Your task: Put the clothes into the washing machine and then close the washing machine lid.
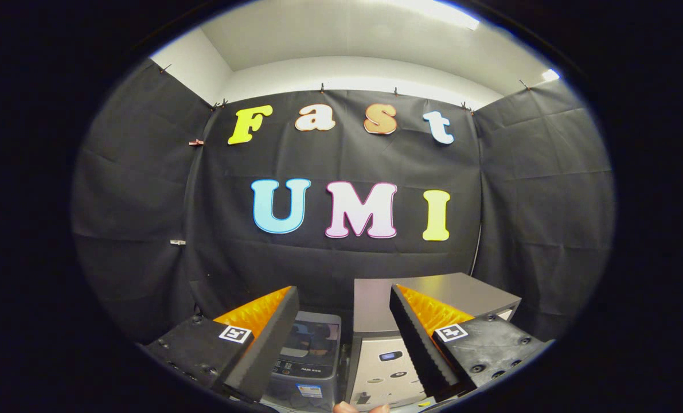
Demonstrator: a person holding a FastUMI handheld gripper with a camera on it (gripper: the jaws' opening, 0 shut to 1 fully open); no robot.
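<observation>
The biggest thing I have in front of me is the black cloth wall (pixel 341 252) of the booth, which wraps round on 3 sides, with a white ceiling (pixel 347 40) and its light strip above. Low against that wall, beyond the right finger, I see a grey box-shaped appliance (pixel 375 338) with a flat top and a pale front panel that carries some small marks; I cannot tell what kind of machine it is. Just beside it, on its left, stands the smaller grey washing machine (pixel 309 361), a top-loader whose dark glass lid lies flat and closed; it sits ahead of the gap between my fingers, nearer the left one. I cannot make out any clothes from this angle, neither on the machine nor through its lid. My gripper (pixel 344 301) is held above and short of both machines, its 2 fingers spread wide with nothing between them, so the tongs are open and holding nothing. Each finger (pixel 261 350) shows a black ribbed inner face, an orange side and a square black-and-white marker (pixel 235 333) on its base. At the very bottom, between the finger bases, I see a small bit of a person's fingertips (pixel 361 408).
</observation>
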